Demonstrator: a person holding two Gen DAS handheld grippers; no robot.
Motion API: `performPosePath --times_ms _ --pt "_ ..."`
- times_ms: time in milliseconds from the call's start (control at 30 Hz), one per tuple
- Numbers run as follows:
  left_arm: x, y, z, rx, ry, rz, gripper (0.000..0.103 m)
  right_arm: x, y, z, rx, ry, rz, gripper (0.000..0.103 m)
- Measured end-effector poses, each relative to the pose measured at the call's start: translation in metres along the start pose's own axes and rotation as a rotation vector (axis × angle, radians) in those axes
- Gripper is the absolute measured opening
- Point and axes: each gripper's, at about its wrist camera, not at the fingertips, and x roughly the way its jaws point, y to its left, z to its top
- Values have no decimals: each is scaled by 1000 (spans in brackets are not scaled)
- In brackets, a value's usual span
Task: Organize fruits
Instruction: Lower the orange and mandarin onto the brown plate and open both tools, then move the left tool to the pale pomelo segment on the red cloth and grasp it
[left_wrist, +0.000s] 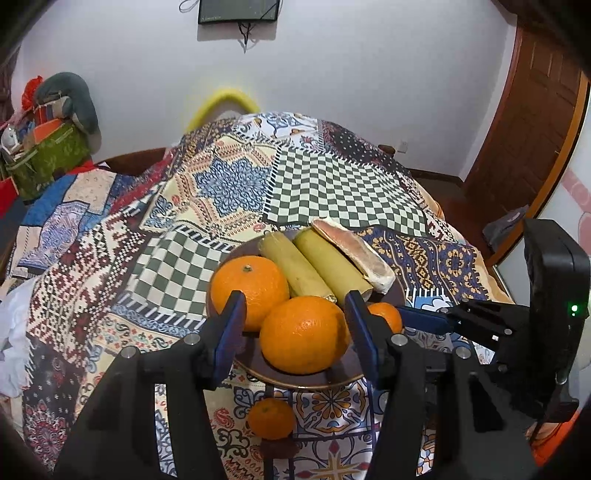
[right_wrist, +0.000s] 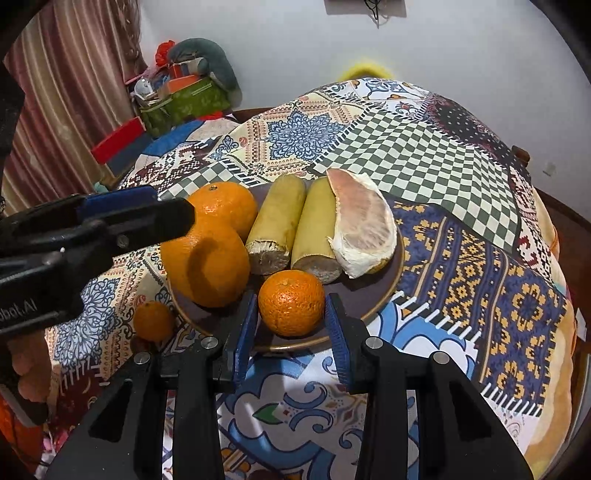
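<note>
A brown plate (right_wrist: 380, 295) on a patchwork cloth holds two large oranges (right_wrist: 207, 258) (right_wrist: 225, 206), two yellow-green cut stalks (right_wrist: 277, 225), a pomelo wedge (right_wrist: 364, 229) and a small mandarin (right_wrist: 291, 302). Another small mandarin (right_wrist: 153, 320) lies on the cloth just left of the plate. My right gripper (right_wrist: 291, 321) is open, its fingers either side of the plate's mandarin without touching. My left gripper (left_wrist: 297, 325) is open around the near large orange (left_wrist: 303, 334), with gaps both sides. The loose mandarin (left_wrist: 270, 418) lies below it.
The patchwork cloth (left_wrist: 332, 184) covers a round table that falls away at the far and right edges. A green basket of clutter (left_wrist: 48, 155) stands at the back left, a wooden door (left_wrist: 532, 122) at the right, a curtain (right_wrist: 70, 92) at the left.
</note>
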Motion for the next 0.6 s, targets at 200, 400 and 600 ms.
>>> performPosePath --times_ms 200,400,600 --pt "-21 3 -3 -9 -19 9 55 -21 5 2 3 -42 -8 37" --pt "-45 7 -11 -17 -29 22 56 -49 11 -1 1 -82 -24 38" --pt "-71 5 -26 -14 -34 31 55 -78 19 -13 -1 -113 -37 38"
